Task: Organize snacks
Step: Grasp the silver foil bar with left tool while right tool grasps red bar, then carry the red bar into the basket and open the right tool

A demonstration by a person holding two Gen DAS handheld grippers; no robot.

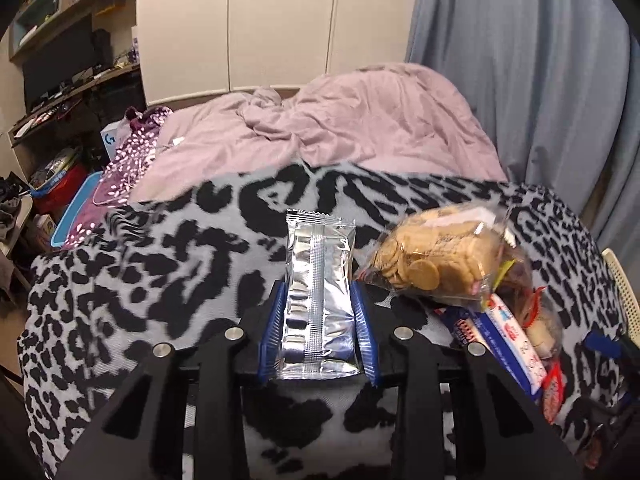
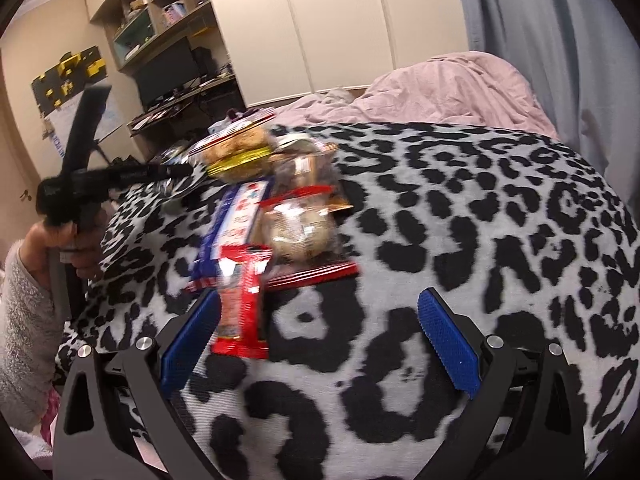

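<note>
Silver foil packet [image 1: 318, 300] is sitting pinched between the left gripper [image 1: 318, 330] pads above the leopard-print blanket [image 1: 140, 280]. Slick foil may be slipping free. The right gripper [image 2: 320, 344], spread wide, is hovering near the snack pile [image 2: 276, 208].

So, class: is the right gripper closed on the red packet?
No. The right gripper stands wide open, and the red packet lies on the blanket beside one pad.

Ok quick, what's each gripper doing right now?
Left gripper: closed on the silver foil packet.
Right gripper: open, holding nothing; the red snack packet lies beside one finger.
</note>
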